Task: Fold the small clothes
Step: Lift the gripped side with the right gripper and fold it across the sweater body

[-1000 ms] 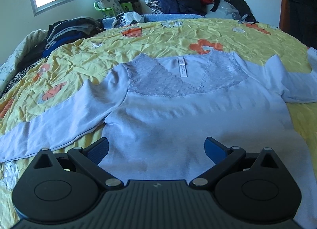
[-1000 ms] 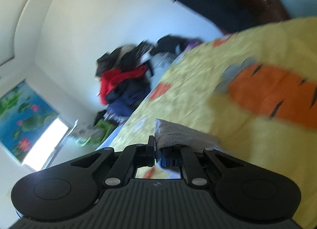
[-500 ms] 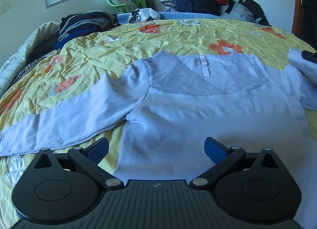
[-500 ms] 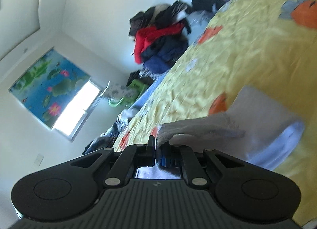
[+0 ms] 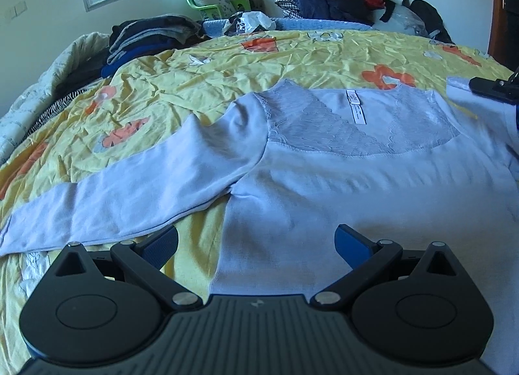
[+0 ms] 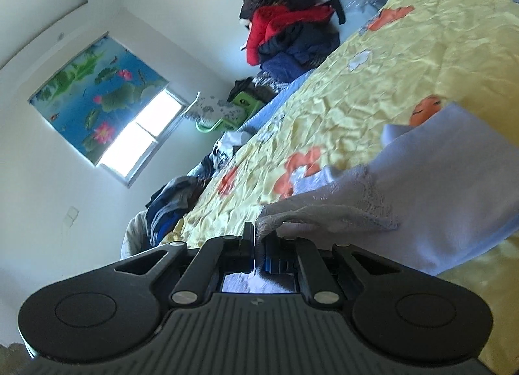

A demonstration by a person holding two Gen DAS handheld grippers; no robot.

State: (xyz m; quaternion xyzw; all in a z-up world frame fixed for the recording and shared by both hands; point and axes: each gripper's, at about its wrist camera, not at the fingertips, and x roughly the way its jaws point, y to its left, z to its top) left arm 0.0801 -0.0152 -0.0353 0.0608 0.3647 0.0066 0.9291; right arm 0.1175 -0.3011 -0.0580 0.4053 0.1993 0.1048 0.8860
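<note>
Since a second ago the right gripper, clamped on the one pale top's sleeve, has entered the left view at 3 o'clock, while the left gripper gapes empty.

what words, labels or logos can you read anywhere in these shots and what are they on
Neck label inside the collar of the pale blue top: printed lines, too small to read.
Small white emblem on the left gripper body: a mark, not letters.
Same emblem on the right gripper, which is shut on the top's lace edge.
Nothing else carries text.
</note>
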